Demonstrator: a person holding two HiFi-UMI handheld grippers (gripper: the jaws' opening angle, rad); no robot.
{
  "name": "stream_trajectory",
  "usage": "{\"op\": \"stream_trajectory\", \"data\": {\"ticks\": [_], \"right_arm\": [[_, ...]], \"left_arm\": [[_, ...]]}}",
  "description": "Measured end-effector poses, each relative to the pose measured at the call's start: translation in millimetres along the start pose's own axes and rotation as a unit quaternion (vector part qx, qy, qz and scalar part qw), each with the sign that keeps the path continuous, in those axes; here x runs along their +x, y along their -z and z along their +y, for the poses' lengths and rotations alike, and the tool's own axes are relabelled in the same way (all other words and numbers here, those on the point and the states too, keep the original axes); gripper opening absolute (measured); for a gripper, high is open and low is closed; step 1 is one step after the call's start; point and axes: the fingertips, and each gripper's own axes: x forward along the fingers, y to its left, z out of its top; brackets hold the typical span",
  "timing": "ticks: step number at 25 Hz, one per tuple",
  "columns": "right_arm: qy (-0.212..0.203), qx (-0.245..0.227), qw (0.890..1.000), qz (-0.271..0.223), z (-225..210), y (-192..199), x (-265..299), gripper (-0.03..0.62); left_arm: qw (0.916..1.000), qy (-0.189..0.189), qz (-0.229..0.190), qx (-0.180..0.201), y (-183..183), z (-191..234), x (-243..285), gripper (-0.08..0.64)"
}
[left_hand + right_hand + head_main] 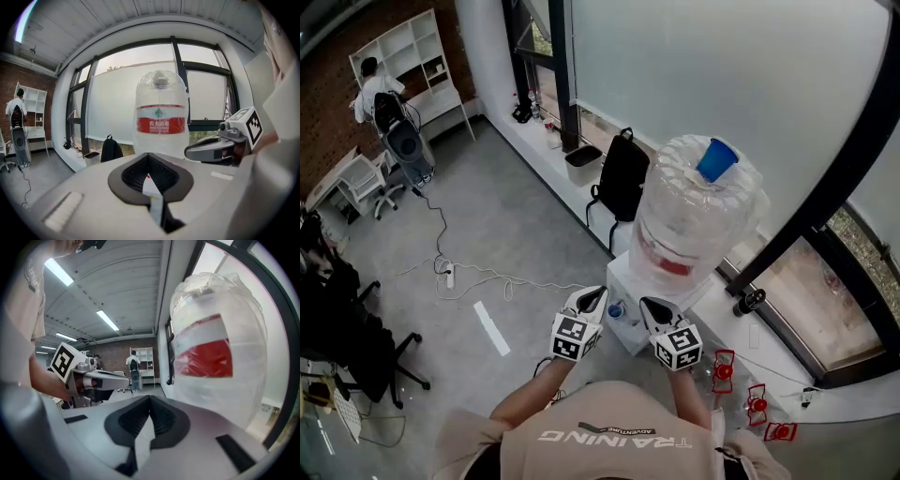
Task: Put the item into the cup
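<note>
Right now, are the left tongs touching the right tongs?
Apart. The head view shows the left tongs and the right tongs side by side, with a clear gap between their tips.

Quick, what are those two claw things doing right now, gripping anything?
Left gripper: shut, nothing between its jaws.
Right gripper: shut, nothing between its jaws.
</note>
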Motion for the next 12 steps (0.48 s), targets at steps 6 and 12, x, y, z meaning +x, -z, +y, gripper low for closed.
{"op": "stream_trajectory", "data": {"ticks": [6,12], "right_arm": [[-0.006,-0.019,0.999,-0.038,0,-51,1,0.011],[0.006,-0.058,0.996,-0.072,2,-101,-4,0.011]], "left_arm": [[0.9988,-0.009,-0.040,0.028,-52,15,-2,0.008],[0.9961,-0.032,-0.078,0.025,-93,34,-18,0.008]]}}
